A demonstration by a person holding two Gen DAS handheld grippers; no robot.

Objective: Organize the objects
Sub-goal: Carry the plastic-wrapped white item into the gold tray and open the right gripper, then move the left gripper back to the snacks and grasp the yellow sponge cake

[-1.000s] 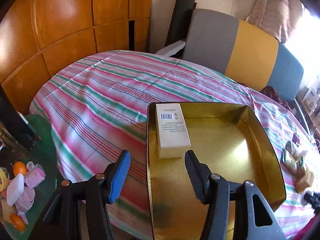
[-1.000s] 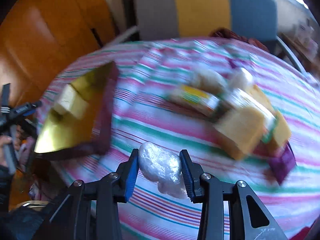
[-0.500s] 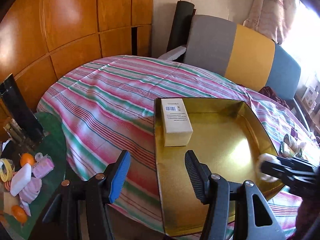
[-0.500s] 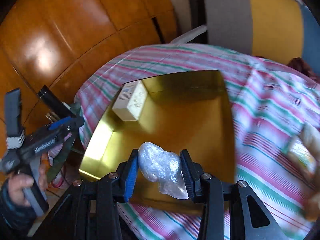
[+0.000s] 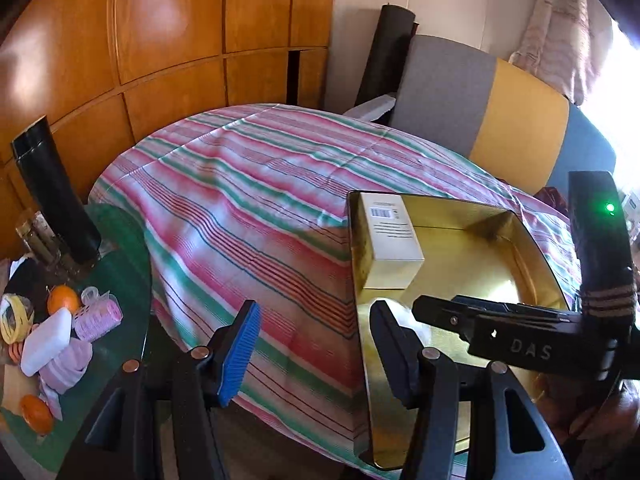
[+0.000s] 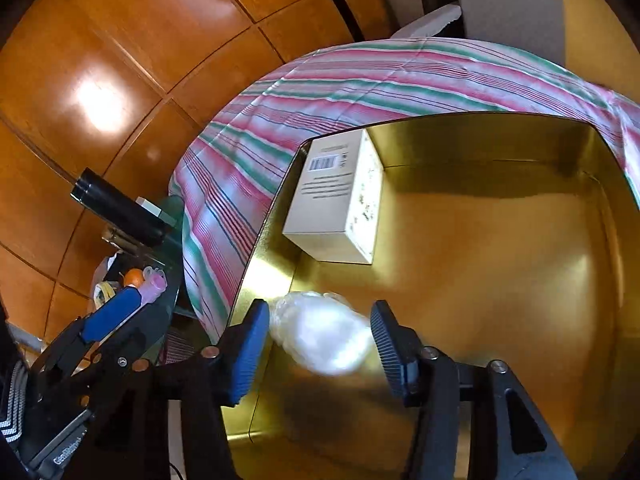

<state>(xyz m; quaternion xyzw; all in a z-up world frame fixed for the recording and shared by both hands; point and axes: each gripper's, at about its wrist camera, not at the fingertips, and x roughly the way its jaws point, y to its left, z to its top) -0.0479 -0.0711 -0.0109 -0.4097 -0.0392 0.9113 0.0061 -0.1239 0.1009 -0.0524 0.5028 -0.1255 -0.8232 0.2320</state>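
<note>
The right gripper (image 6: pixel 316 344) fingers have just been spreading, releasing the plastic-wrapped bundle (image 6: pixel 320 332) over the gold tray (image 6: pixel 500 280) beside the white box (image 6: pixel 336 204). The left gripper (image 5: pixel 314 344) fingers stand released, straddling the tray's rim on the striped desk (image 5: pixel 248 208).

Domestic room, likely a dining or living area. Evidence: striped tablecloth (image 5: pixel 248 208) over a round table; wood-panelled wall (image 5: pixel 168 40) at 11 o'clock; upholstered chair (image 5: pixel 480 112) at 1 o'clock; curtain (image 5: pixel 568 36) at 2 o'clock; glass side table (image 5: pixel 120 264) with oranges (image 5: pixel 63 299) at 8 o'clock.
</note>
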